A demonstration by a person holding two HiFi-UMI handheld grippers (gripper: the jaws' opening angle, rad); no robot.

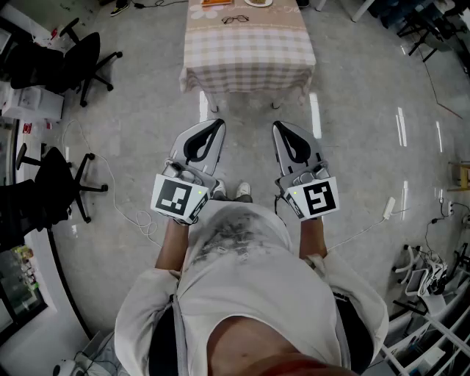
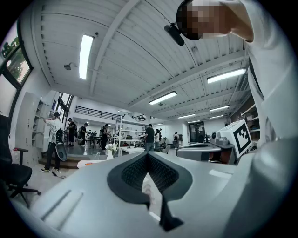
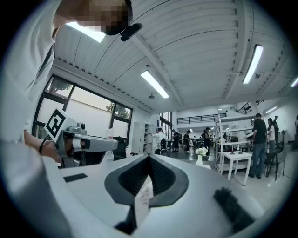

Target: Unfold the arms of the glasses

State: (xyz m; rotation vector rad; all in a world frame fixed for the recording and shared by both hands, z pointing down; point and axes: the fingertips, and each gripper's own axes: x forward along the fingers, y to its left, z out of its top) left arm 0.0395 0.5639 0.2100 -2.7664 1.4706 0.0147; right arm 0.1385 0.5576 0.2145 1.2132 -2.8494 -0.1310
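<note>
Far ahead of you, on the table (image 1: 250, 55) with the checked cloth, the glasses (image 1: 236, 19) lie flat towards its far end, too small to tell whether their arms are folded. You stand on the grey floor (image 1: 367, 110) well short of that table, with both grippers held level in front of your chest, side by side and apart. Your left gripper (image 1: 217, 125) is clenched: its two jaws meet at the tips with nothing gripped, and only a small white slip (image 2: 150, 188) shows in the hollow behind them. Your right gripper (image 1: 280, 126) is clenched the same way — tips together, empty. Neither one is near the glasses. Black office chairs (image 1: 87, 55) stand at the left, and a white cable (image 1: 121, 209) trails over the floor near them
</note>
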